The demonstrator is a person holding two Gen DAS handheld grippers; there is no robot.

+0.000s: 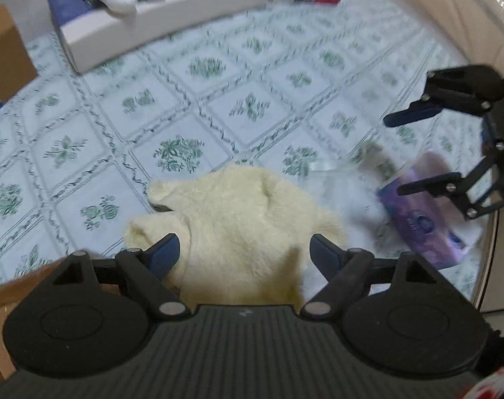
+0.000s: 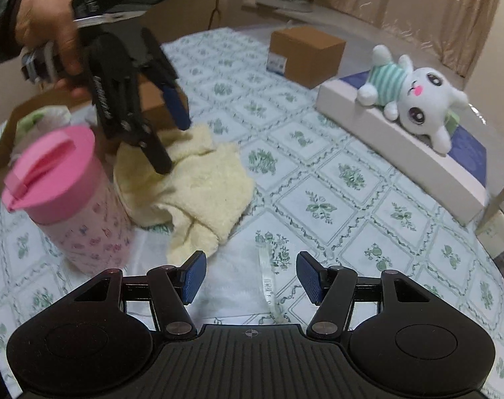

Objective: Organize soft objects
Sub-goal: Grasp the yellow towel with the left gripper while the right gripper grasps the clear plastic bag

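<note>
A table under a green-patterned cloth point(image 2: 335, 179) holds the crumpled cream towel point(image 2: 192, 186) at left centre. The left gripper point(image 2: 170, 139) hangs spread over it, the right gripper point(image 2: 252, 277) spread and empty. Closing carelessly may knock the pink cup point(image 2: 69, 196) just beside it.

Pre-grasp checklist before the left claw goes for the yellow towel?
1. Left claw open: ok, jaws wide, pads not pressing.
2. Yellow towel between its fingers: ok, crumpled on the tablecloth.
3. Right claw open and empty: ok, only a white cloth below.
4. Pink cup clear of the towel: not ok, it stands right against it.
5. Plush bunny out of the way: ok, lying on the white box.
6. Image sharpness: not ok, motion blur.
</note>
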